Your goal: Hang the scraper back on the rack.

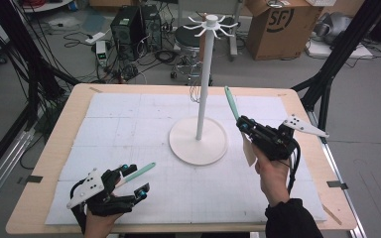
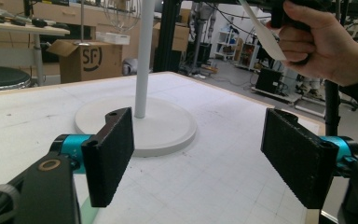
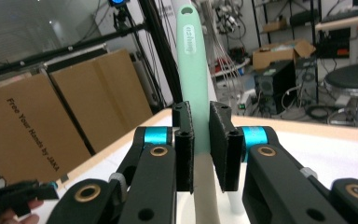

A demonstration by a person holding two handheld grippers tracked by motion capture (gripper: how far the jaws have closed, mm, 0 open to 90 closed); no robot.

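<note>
Mint-green and cream, a spatula stands clenched between the jaws of the right gripper, raised on the right of the tabletop, its handle tilted up toward the white hook stand at the centre. Near the left edge, the left gripper rests low with its jaws spread wide, a second mint-handled utensil lying just beside them.

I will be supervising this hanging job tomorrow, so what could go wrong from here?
The right tongs pinch the mint-green plastic utensil handle low down, so it might pivot or slip in the grip. Reaching for the hooks, it may knock the tall white hook stand and tip it. The second mint-green utensil under the open left tongs could get nudged.
</note>
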